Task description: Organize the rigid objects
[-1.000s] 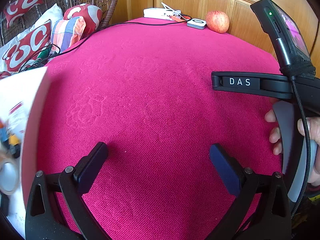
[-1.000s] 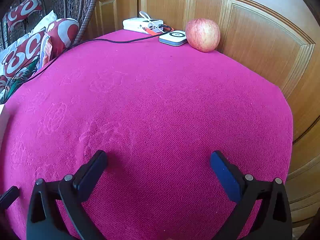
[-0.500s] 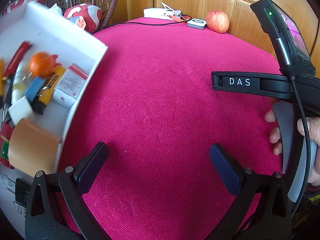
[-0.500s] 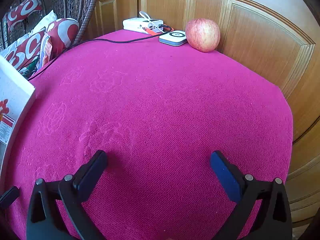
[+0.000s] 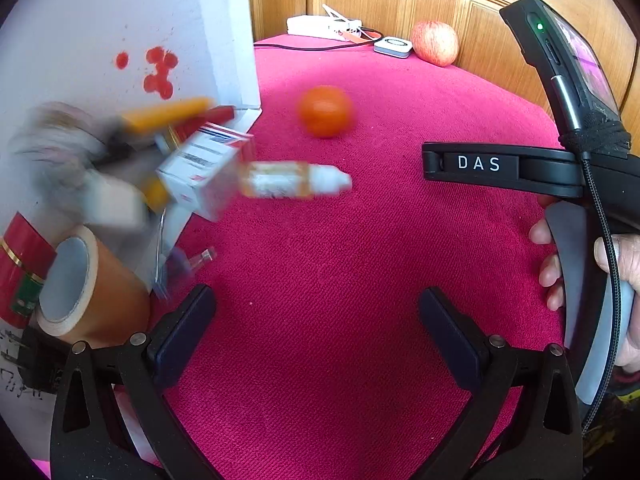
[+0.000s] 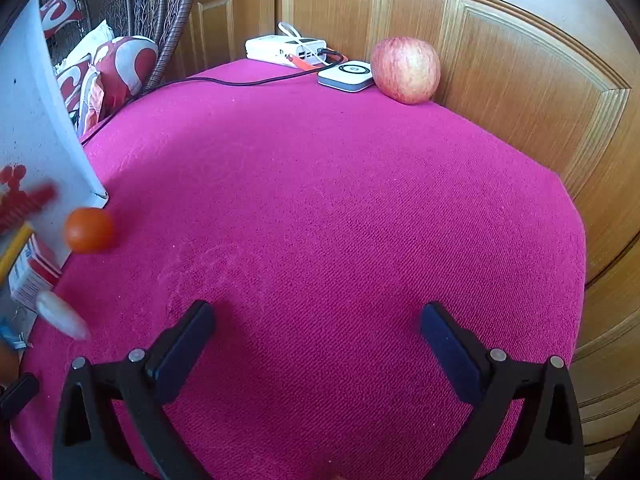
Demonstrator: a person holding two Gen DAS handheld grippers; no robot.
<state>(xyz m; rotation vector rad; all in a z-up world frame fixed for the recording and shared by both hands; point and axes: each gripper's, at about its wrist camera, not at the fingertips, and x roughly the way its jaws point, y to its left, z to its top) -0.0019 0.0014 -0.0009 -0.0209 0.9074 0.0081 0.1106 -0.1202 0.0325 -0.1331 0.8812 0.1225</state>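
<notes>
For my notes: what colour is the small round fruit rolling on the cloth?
The small round fruit is orange; the right wrist view shows it most sharply.

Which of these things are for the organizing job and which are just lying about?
Job: orange ball, small carton, white-capped bottle, tape roll, all spilling from the tipped white box.
Lying about: apple, power bank, white puck, cushions.

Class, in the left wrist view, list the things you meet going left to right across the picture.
Tape roll → small carton → orange ball → apple → right gripper.
</notes>
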